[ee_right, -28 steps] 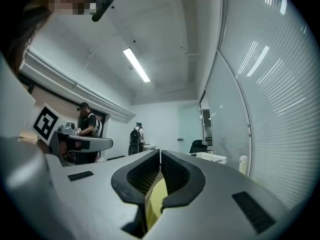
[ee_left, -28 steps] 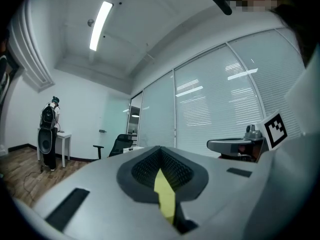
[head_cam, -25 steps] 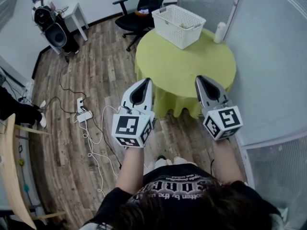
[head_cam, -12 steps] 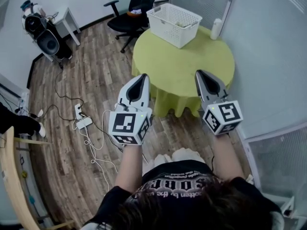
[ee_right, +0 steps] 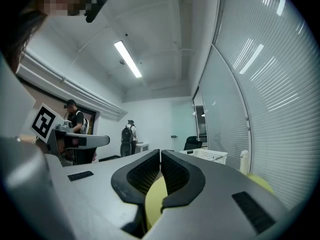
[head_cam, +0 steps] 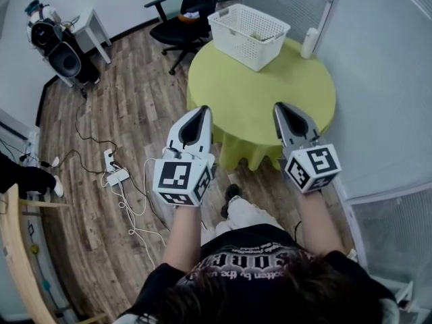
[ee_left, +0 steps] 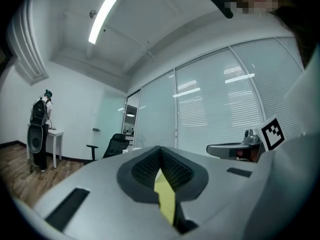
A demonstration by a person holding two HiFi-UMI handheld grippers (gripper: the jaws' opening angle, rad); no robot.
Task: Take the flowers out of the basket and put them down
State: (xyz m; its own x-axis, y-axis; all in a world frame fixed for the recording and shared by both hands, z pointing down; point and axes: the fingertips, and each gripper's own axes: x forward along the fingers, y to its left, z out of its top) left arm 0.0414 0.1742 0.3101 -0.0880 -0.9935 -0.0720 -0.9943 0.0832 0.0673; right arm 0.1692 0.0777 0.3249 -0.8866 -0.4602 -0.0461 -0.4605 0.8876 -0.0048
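Yellow-green cloth covers the round table (head_cam: 263, 93). At its far edge stands the white basket (head_cam: 237, 44), its contents too small to make out. By the near edge, well apart from the basket, hover the left tool (head_cam: 201, 111) and the right tool (head_cam: 279, 108), each with jaws closed together, gripping nothing.

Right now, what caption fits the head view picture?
Left tool and right tool, both shut, held near a green table with a white basket.
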